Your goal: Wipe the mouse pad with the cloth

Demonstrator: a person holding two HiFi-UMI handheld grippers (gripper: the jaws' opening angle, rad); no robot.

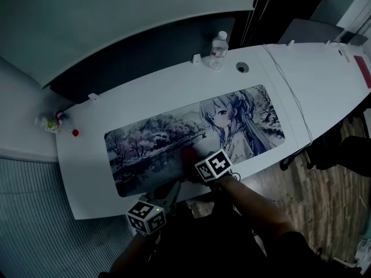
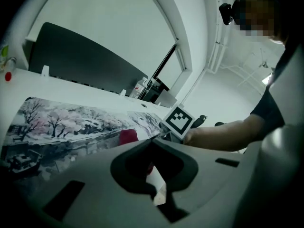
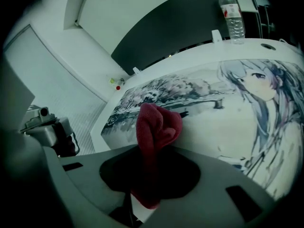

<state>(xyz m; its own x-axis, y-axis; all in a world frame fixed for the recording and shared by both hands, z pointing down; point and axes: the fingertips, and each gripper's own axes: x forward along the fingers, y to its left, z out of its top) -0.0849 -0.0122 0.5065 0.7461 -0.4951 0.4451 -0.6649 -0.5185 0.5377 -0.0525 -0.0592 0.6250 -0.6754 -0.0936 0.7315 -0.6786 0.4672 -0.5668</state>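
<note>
The long mouse pad [image 1: 168,135] [image 2: 71,122] [image 3: 228,103], printed with an anime girl and snowy trees, lies along the white table [image 1: 324,80]. My right gripper [image 1: 194,160] [image 3: 153,148] is shut on a bunched red cloth [image 1: 186,154] [image 3: 156,125] [image 2: 127,137], which rests on the pad near its front edge, about the middle. My left gripper [image 1: 171,191] [image 2: 152,144] hovers at the table's front edge, left of the right one, off the pad. Its jaws look shut with nothing between them.
A clear water bottle [image 1: 218,50] [image 3: 232,15] stands at the back of the table beside a round cable hole [image 1: 242,67]. Small items with red and green bits [image 1: 53,123] sit at the far left end. A thin cable [image 1: 293,94] crosses the table right of the pad.
</note>
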